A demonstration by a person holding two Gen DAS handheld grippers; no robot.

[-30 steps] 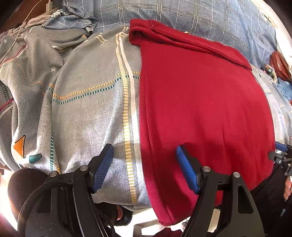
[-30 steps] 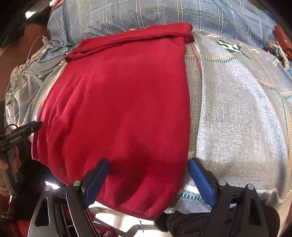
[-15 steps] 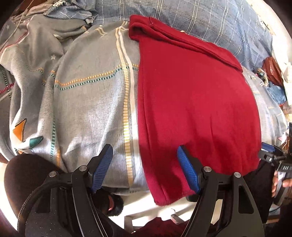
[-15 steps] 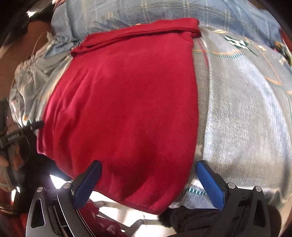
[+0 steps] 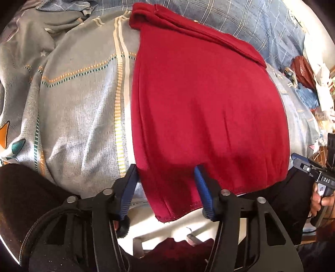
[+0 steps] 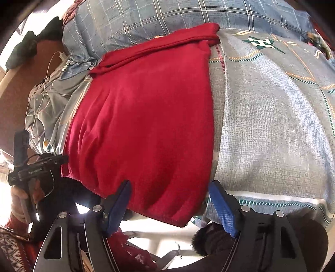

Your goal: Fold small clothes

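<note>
A red garment (image 5: 205,108) lies spread flat on the bed, its far end folded over into a band (image 6: 163,44). Its near hem hangs over the bed's front edge. My left gripper (image 5: 165,169) straddles the hem's left corner (image 5: 173,205); its jaws are closing with the cloth between them, not pinched. My right gripper (image 6: 169,184) straddles the hem's right corner (image 6: 175,215); its jaws are closing too, still wide around the cloth. Each gripper shows at the edge of the other's view: right gripper (image 5: 303,165), left gripper (image 6: 39,165).
The bed has a grey-blue patterned sheet (image 5: 79,115) with a blue plaid pillow (image 6: 167,14) at the back. A white cable (image 6: 48,69) runs at the far left. Loose clutter (image 5: 303,69) lies at the right. A person's dark-clad knee (image 5: 21,198) is below the edge.
Both grippers have tipped further down toward the near hem. The left jaws have narrowed around the hem's left corner. The right jaws widened, then narrowed around the right corner.
</note>
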